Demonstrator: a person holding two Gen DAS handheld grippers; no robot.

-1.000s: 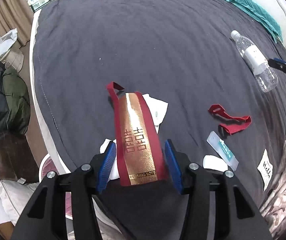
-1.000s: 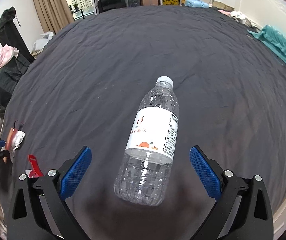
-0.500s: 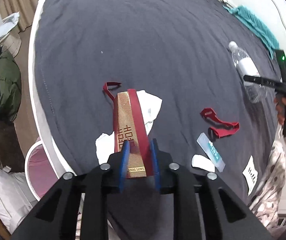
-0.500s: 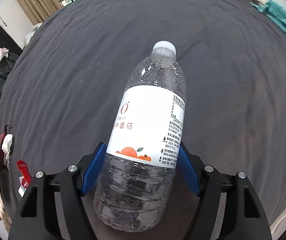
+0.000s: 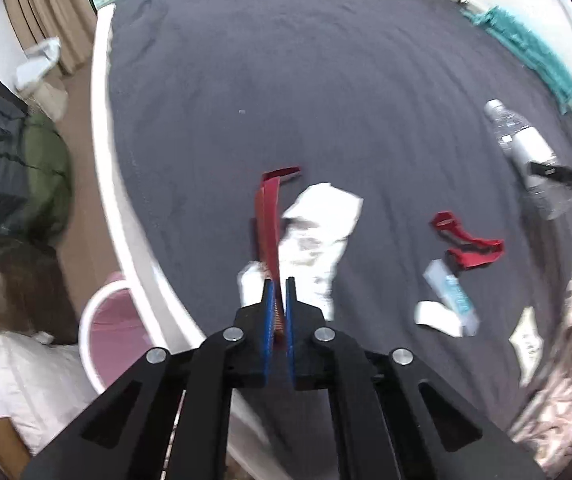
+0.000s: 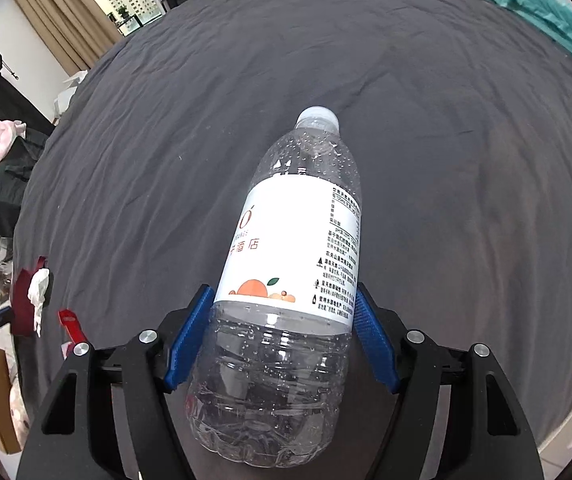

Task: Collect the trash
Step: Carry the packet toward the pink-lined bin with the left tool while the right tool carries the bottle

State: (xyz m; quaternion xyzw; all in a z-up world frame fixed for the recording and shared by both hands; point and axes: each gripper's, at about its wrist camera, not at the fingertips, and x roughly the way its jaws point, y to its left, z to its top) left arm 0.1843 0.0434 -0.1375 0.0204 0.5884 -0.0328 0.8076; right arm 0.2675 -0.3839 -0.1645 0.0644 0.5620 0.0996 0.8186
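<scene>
**Both grippers loaded: red packet on the left, bottle on the right**

Item 1. My left gripper (image 5: 279, 304): blue pads pressed together on the near end of a flattened red packet (image 5: 269, 224), which stands edge-on between them. I judge the end-grip suits something this thin; it leaves the rest free to hang.

Item 2. My right gripper (image 6: 282, 336): pads clamped on either side of a clear plastic bottle (image 6: 286, 280) at the lower edge of its label, cap pointing away. Gripping the body rather than the neck should keep it from swinging.

Item 3. Loose trash on the dark bedspread (image 5: 326, 80), left view: crumpled white tissue (image 5: 318, 232) just beside the packet; a red strip (image 5: 468, 240) further right; a small sachet (image 5: 452, 294) touching a white scrap (image 5: 432, 314) near it.

Item 4. Pink bin (image 5: 106, 332) on the floor, just beyond the white bed edge (image 5: 126, 200), to the left gripper's left. Likely destination.

Item 5. Room for moving: the bedspread's middle and far side are bare; teal cloth (image 6: 554, 12) lies at the far right edge. The bed's edge stands between the packet and the bin, so it should be lifted clear.
</scene>
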